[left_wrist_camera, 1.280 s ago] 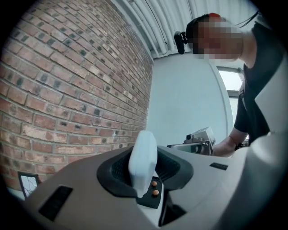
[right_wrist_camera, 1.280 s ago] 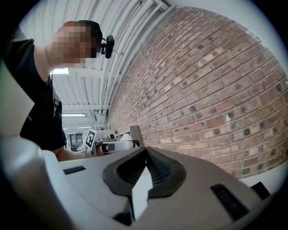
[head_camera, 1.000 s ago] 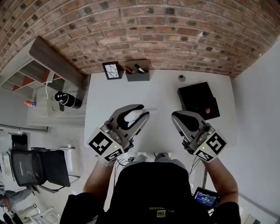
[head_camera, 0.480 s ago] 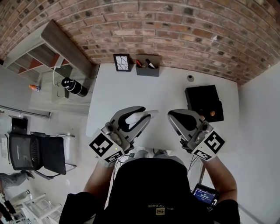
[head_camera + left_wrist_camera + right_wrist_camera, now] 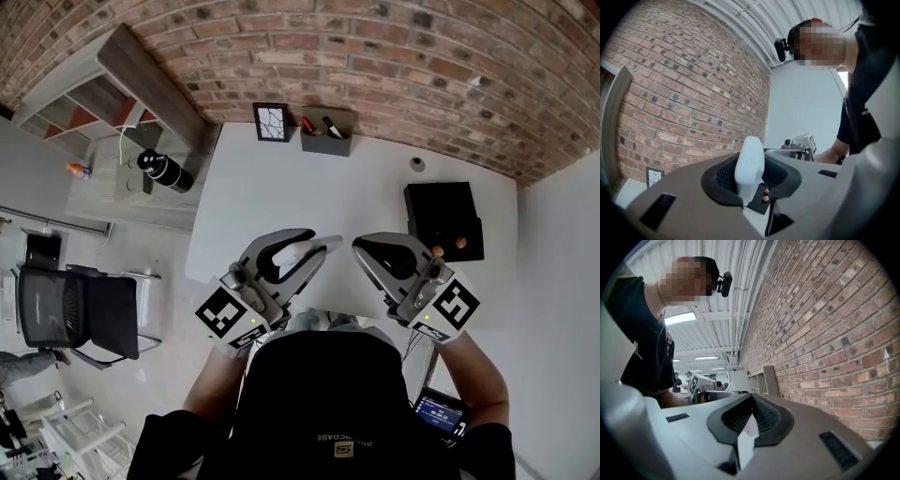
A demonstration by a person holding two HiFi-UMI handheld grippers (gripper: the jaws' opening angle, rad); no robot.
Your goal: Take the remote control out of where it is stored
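My left gripper [image 5: 309, 242] hangs over the near edge of the white table [image 5: 281, 187], shut on a white remote control [image 5: 298, 249]. In the left gripper view the remote control [image 5: 750, 164] stands pinched between the dark pads and sticks out past them. Close to its right, my right gripper [image 5: 364, 248] points toward the left one. Its jaws are shut and I see nothing held in them. A black open box [image 5: 441, 217] with small orange items inside lies at the table's right.
A grey pen holder [image 5: 328, 141] and a small framed picture [image 5: 271, 122] stand at the table's far edge by the brick wall. A small white cylinder [image 5: 417, 164] sits behind the black box. A black bottle [image 5: 164, 170] and an office chair [image 5: 80, 314] are left of the table.
The head view has shifted, so the table and wall sit further right and lower. The two grippers have drawn slightly closer together. The left grip on the remote is unchanged.
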